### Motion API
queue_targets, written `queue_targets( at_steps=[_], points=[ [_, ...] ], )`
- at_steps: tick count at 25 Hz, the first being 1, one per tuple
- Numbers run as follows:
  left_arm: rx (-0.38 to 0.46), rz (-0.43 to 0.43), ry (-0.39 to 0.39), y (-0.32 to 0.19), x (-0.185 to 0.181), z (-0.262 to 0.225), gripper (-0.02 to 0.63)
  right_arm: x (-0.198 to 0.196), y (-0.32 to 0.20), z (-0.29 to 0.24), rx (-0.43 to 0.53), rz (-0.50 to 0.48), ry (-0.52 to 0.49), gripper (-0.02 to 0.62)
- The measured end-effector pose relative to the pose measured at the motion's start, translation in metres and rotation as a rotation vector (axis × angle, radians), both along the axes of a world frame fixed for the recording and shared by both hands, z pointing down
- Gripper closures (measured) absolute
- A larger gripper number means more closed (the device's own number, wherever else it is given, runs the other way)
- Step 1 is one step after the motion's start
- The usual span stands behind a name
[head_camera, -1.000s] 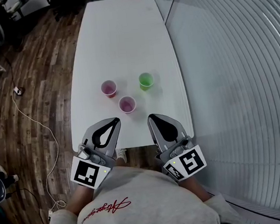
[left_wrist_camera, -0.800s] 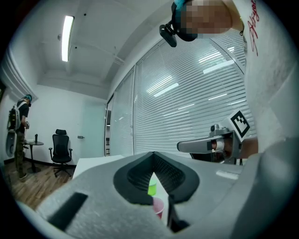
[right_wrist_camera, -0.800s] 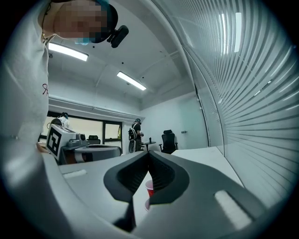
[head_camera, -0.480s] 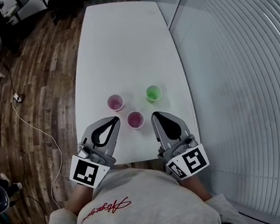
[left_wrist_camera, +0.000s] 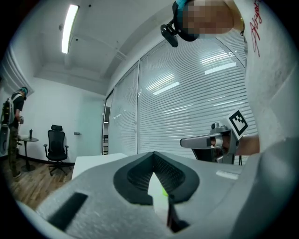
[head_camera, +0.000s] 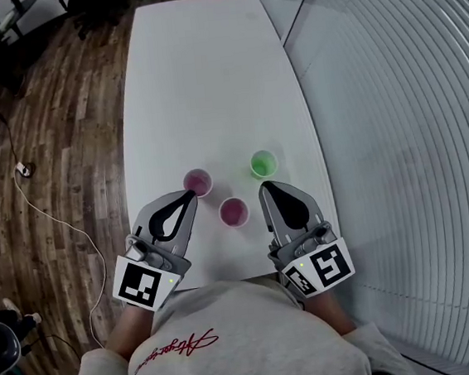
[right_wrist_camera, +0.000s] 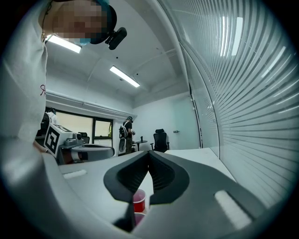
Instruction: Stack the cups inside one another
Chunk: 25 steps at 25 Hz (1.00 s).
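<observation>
Two grippers over the near end of the white table [head_camera: 206,77]: left gripper [head_camera: 189,195] and right gripper [head_camera: 264,188], each clenched on nothing. Nearer pink cup [head_camera: 234,212] upright between them. Farther pink cup [head_camera: 198,182] just past the left tip. Green cup [head_camera: 263,164] beyond the right tip. Cups unstacked, apart.

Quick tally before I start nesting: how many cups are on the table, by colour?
Pink cups: 2
Green cups: 1
Total: 3 cups, each standing apart on the white table, none nested yet.
</observation>
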<state>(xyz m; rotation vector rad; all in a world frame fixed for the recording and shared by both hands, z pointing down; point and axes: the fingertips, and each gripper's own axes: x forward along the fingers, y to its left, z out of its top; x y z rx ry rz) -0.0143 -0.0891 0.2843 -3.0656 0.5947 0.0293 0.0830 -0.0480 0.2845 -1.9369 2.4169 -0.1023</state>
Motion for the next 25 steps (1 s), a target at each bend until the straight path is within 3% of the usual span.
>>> queue_targets(
  at_steps=[15,25],
  points=[
    [-0.041,-0.053,-0.025,-0.027,0.009,0.018,0.612,0.031,-0.019,0.018,-0.043,0.029,0.041,0.595],
    [-0.029,-0.142,-0.011,-0.018,0.015,0.013,0.612,0.054,-0.018,0.040,-0.130,-0.036,0.088,0.595]
  ],
)
